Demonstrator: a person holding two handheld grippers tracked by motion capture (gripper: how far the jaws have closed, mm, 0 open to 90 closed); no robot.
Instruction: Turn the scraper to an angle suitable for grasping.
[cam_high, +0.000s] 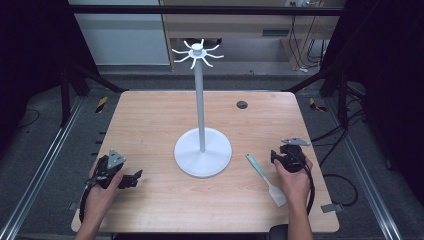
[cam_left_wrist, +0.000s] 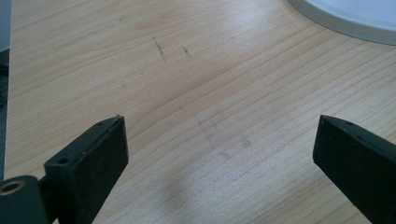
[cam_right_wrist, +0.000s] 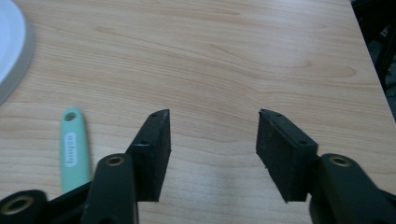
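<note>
On the wooden table (cam_high: 150, 120) a white stand (cam_high: 202, 150) is placed near the centre, with a round base, a thin upright pole and a crown of small hooks at the top. From this base, the spatula (cam_high: 265, 179) lies at about four o'clock, flat on the wood and a little apart from the base rim; its mint-green handle points toward the base and its pale blade points toward the near edge of the table. The right gripper (cam_high: 280, 156) is just beside the spatula, at about three o'clock from the handle end, held in the person's right hand (cam_high: 295, 177). In the right gripper view its jaws are partly apart with only bare wood between them, and the green handle (cam_right_wrist: 74, 149) lies outside the left jaw, not touching it. The left gripper (cam_high: 131, 179) is at about eight o'clock from the base, well apart from the spatula, held in the left hand (cam_high: 100, 192). In the left gripper view the jaws stand wide apart over bare wood, and a part of the white base rim (cam_left_wrist: 345, 21) is seen at the upper right corner.
</note>
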